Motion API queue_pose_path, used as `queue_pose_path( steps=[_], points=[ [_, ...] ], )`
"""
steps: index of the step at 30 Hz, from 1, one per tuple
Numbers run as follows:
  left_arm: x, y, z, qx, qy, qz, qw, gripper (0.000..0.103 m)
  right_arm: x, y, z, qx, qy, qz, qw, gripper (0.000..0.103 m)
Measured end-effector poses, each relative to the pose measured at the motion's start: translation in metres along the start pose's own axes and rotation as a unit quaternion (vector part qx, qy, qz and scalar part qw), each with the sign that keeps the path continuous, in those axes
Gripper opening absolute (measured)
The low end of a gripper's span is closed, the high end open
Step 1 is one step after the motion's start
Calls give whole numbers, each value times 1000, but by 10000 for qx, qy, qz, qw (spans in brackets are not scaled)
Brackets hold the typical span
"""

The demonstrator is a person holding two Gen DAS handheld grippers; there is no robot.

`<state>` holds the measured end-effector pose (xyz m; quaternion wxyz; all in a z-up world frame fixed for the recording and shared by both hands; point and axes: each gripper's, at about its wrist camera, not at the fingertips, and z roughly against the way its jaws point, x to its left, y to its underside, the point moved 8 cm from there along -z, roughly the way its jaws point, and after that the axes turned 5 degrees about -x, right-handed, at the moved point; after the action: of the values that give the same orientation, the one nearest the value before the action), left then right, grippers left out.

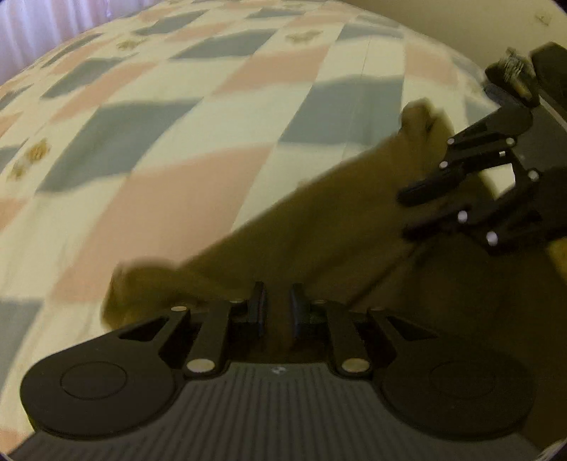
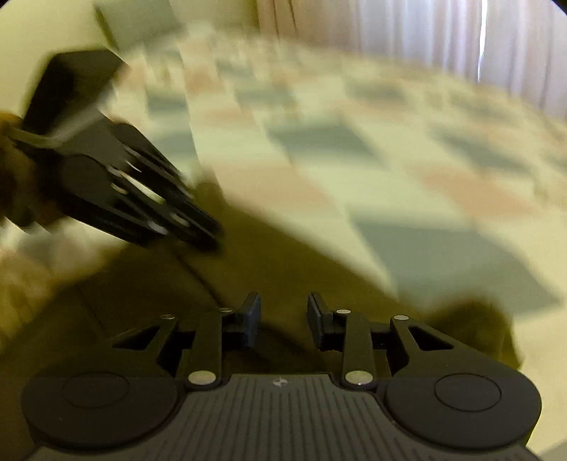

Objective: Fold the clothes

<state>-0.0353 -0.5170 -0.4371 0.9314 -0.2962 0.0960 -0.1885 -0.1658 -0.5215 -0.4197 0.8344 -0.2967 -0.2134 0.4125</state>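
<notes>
An olive-brown garment (image 1: 319, 230) lies on the bed, reaching from the lower left up to the right. My left gripper (image 1: 278, 308) is low over its near edge, its jaws a narrow gap apart with cloth showing in the gap, and the pads do not visibly press on it. My right gripper (image 1: 407, 212) hovers over the garment's right part. In the right wrist view the right gripper (image 2: 283, 319) stands open above the garment (image 2: 283, 255) with nothing pinched. My left gripper (image 2: 209, 237) comes in there from the left, blurred.
A bedspread (image 1: 177, 142) checked in grey, pink and cream covers the bed beyond the garment, also in the right wrist view as the bedspread (image 2: 407, 159). Pale curtains (image 2: 425, 35) hang at the far side. A plain wall (image 1: 460, 21) rises behind the bed.
</notes>
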Motion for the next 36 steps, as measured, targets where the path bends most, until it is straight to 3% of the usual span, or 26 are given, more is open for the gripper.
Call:
queue_pose_path(
  steps=[1, 3, 5, 8, 9, 11, 12, 14, 17, 18, 20, 21, 22, 24, 26, 31, 33, 36],
  points=[
    [3, -2, 6, -65, -13, 141, 9999, 12, -5, 10, -7, 238, 49, -27, 9997, 32],
    [18, -12, 29, -328, 5, 561, 9979, 12, -13, 1, 4, 116, -46, -321, 9994, 32],
    [48, -18, 53, -601, 13, 1291, 9898, 28, -29, -10, 19, -63, -54, -693, 9976, 36],
    [104, -15, 65, -602, -75, 2538, 9654, 40, -71, -27, 42, -353, 159, -1449, 9887, 55],
    [122, -10, 61, -483, -105, 3033, 9516, 48, -89, -30, 48, -410, 293, -1755, 9832, 60],
    [143, 1, 48, -238, 117, 3791, 9250, 60, -127, -32, 58, -513, 596, -2560, 9635, 66],
    [150, 6, 40, -150, 297, 4148, 9093, 65, -144, -30, 60, -537, 719, -2949, 9513, 76],
    [158, 15, 24, 53, 497, 4602, 8864, 65, -171, -16, 57, -341, 693, -3799, 9218, 83],
    [158, 27, -3, 359, 788, 5101, 8558, 65, -192, 4, 42, -12, 302, -4812, 8761, 83],
    [155, 28, -9, 409, 827, 5118, 8542, 64, -194, 10, 36, 91, 201, -5035, 8637, 83],
    [149, 27, -15, 413, 901, 4943, 8636, 58, -190, 19, 26, 246, 75, -5187, 8545, 80],
    [146, 26, -17, 415, 922, 4822, 8702, 39, -185, 23, 21, 307, -8, -5205, 8533, 67],
    [141, 24, -17, 406, 927, 4637, 8802, 22, -180, 28, 19, 346, -149, -5190, 8540, 41],
    [133, 20, -10, 261, 851, 4121, 9068, 15, -170, 34, 21, 321, -262, -5103, 8590, 16],
    [121, 16, 10, -15, 748, 3506, 9335, 13, -164, 34, 36, 119, -109, -4688, 8831, 13],
    [69, 23, 88, -892, 539, 2039, 9734, 13, -118, 20, 109, -885, 123, -3332, 9386, 12],
    [39, 37, 116, -1140, 390, 1568, 9803, 13, -85, 21, 142, -1214, 294, -2561, 9585, 12],
    [-4, 78, 155, -1370, 112, 1330, 9815, 14, -21, 43, 183, -1417, 629, -1378, 9783, 12]
  ],
)
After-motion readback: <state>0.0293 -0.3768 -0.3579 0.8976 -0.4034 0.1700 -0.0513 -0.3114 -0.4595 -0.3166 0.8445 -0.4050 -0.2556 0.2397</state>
